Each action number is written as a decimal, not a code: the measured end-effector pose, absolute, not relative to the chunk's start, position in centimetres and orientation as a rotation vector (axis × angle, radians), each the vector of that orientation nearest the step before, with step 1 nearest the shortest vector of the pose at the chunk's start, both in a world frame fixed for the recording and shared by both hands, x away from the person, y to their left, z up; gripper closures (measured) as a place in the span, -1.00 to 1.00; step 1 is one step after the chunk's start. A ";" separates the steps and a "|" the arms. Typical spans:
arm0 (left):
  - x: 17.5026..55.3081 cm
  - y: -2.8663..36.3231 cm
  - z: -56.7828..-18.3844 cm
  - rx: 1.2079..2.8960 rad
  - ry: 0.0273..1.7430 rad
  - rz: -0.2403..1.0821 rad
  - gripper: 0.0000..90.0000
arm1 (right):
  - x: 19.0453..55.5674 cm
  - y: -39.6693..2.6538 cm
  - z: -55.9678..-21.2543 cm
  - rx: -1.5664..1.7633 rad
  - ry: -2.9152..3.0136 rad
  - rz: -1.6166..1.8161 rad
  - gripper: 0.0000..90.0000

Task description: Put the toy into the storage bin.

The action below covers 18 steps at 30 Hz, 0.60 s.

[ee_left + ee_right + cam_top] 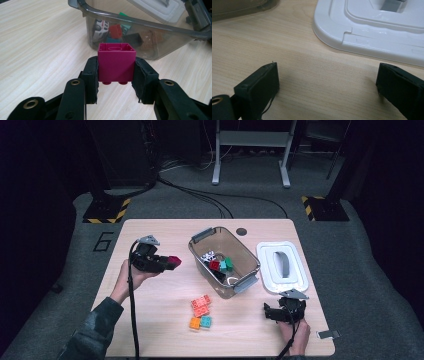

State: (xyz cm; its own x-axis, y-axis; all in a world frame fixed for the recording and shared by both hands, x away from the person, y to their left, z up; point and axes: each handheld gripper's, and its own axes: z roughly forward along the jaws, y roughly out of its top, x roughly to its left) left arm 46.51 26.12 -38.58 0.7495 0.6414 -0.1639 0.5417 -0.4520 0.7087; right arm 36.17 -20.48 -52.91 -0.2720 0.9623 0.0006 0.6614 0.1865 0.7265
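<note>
Toward the left edge of the table (150, 227), the left tongs (170, 263) hold a magenta block (116, 62) clamped between their pads, clear of the wood and pointing at the clear bin (248, 261) in the middle of the table. The step in hand looks like dropping this block into the bin, so the grip should stay firm until the block is past the near rim and over the open inside, where a red block (214, 265) and a green block (228, 263) already lie; letting go too soon would bounce it off the wall. Near the front edge wait more loose blocks (200, 312). Toward the right edge lies the white lid (299, 281), and at the front right corner the right tongs (268, 312) rest with jaws wide and nothing between them, well clear of the drop.
</note>
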 end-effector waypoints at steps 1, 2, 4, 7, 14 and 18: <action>46.6 26.1 -38.4 2.161 0.882 0.157 0.31 | 36.2 -20.5 -52.9 1.518 2.006 0.865 -0.92; 46.8 26.1 -38.3 2.154 0.879 0.154 0.31 | 36.2 -20.5 -52.9 1.518 2.006 0.865 -0.92; 47.0 25.9 -37.9 2.159 0.882 0.172 0.31 | 36.2 -20.5 -52.9 1.519 2.006 0.865 -0.92; 47.4 25.8 -37.4 2.174 0.872 0.163 0.31 | 36.2 -20.5 -52.9 1.517 2.006 0.865 -0.91; 48.0 25.5 -37.0 2.183 0.861 0.139 0.31 | 36.2 -20.5 -52.9 1.518 2.006 0.865 -0.92; 48.2 25.5 -36.6 2.181 0.845 0.142 0.31 | 36.2 -20.5 -52.9 1.518 2.006 0.865 -0.91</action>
State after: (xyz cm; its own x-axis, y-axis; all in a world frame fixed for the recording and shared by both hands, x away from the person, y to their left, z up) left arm 48.20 25.48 -36.62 0.7730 0.6133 -0.1622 0.5263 -0.4772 0.7038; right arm 36.17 -20.49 -52.91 -0.2723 0.9622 0.0008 0.6613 0.1866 0.7265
